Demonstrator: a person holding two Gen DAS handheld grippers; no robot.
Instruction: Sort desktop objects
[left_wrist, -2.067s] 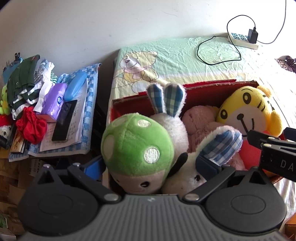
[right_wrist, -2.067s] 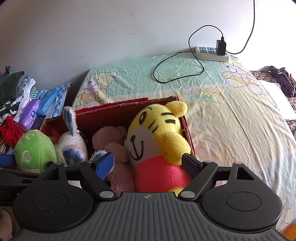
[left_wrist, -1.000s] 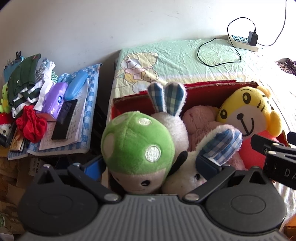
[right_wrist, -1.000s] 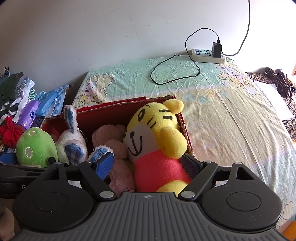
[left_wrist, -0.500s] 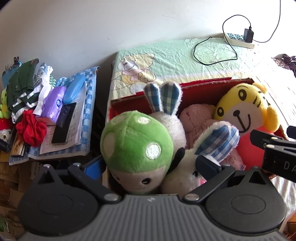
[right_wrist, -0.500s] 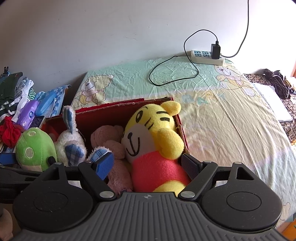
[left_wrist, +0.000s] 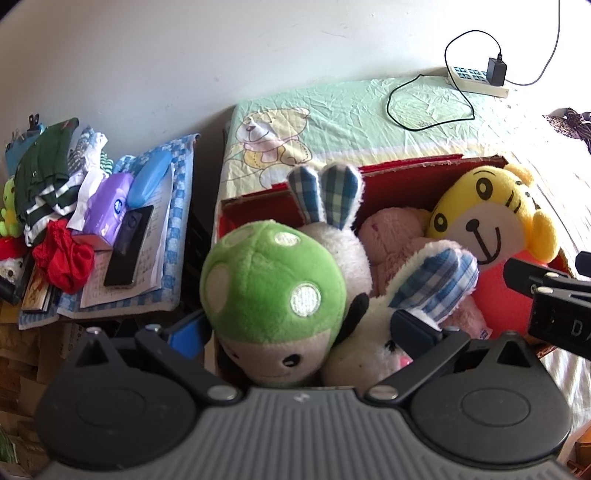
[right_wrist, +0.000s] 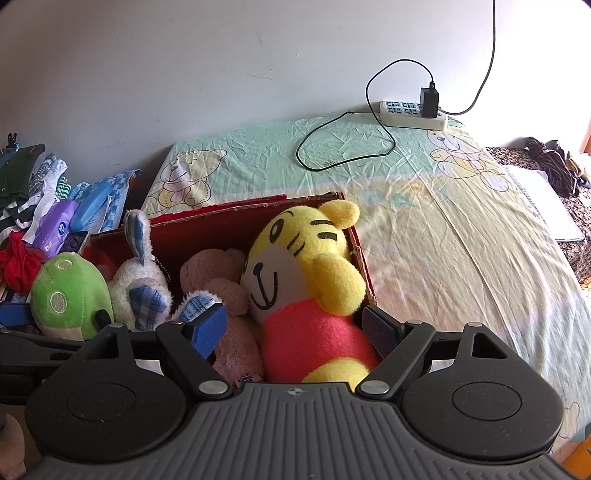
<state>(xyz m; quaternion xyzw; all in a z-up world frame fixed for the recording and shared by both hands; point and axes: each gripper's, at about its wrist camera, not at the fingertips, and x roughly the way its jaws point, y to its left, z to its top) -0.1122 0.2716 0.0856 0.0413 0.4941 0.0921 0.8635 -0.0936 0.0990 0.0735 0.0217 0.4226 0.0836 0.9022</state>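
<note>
Red cardboard makes the box (right_wrist: 221, 218) that sits at the near left corner of the bed (right_wrist: 443, 229), and it is full of soft toys. We see a green mushroom plush (left_wrist: 271, 291) at the box's left end, a white bunny with blue checked ears (left_wrist: 325, 195) next to it, a pink teddy (right_wrist: 210, 273) in the middle and a yellow tiger in a red shirt (right_wrist: 299, 266) at the right end.

Our left gripper (left_wrist: 301, 328) is spread wide. Its blue pad is by the mushroom's left side and its dark pad is by the bunny's checked ear. We cannot tell if the pads touch the toys, and they do not squeeze anything.

Our right gripper (right_wrist: 293, 328) is spread wide too. The tiger's red belly sits between the fingers. The blue finger (right_wrist: 207, 326) is by the pink teddy and the dark one is at the box's right edge. It holds nothing tight.

On the bed's far edge lies a white power strip (right_wrist: 413, 114) with a black charger (right_wrist: 429, 99) plugged in, and a black cable (right_wrist: 332, 151) loops over the sheet. Left of the bed is a pile with a purple tissue pack (left_wrist: 109, 206), a blue case (left_wrist: 149, 182), a black remote (left_wrist: 129, 245) and a red cloth (left_wrist: 62, 258).
</note>
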